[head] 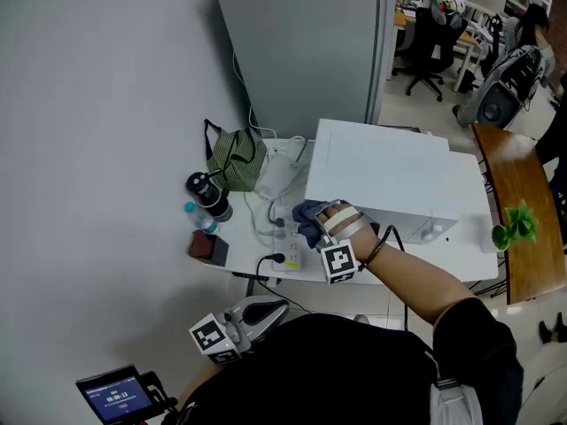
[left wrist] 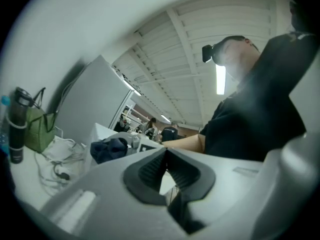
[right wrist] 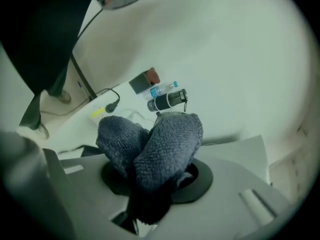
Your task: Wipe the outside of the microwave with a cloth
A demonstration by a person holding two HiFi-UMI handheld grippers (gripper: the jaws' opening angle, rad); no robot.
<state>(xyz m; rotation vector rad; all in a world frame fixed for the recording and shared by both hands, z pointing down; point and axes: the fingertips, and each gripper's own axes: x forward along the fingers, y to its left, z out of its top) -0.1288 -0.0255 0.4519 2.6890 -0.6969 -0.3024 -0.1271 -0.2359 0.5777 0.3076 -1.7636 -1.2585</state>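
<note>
Head view: shows white microwave (head: pixel 390 180) on table (head: pixel 226 268), with dark blue cloth (head: pixel 306 218) held by right gripper (head: pixel 326 230) at its front left corner, apparently touching. Shows left gripper (head: pixel 252 315) low, near body, well apart from microwave.

Left gripper view: shows pads closed together, nothing between.

Right gripper view: shows jaws clamped on bunched cloth (right wrist: pixel 155 149), folds bulging forward.

Judged mid-wipe, at left front corner. Next: calls for firm grip, steady pressure, sweep along panel, then top and other faces.
</note>
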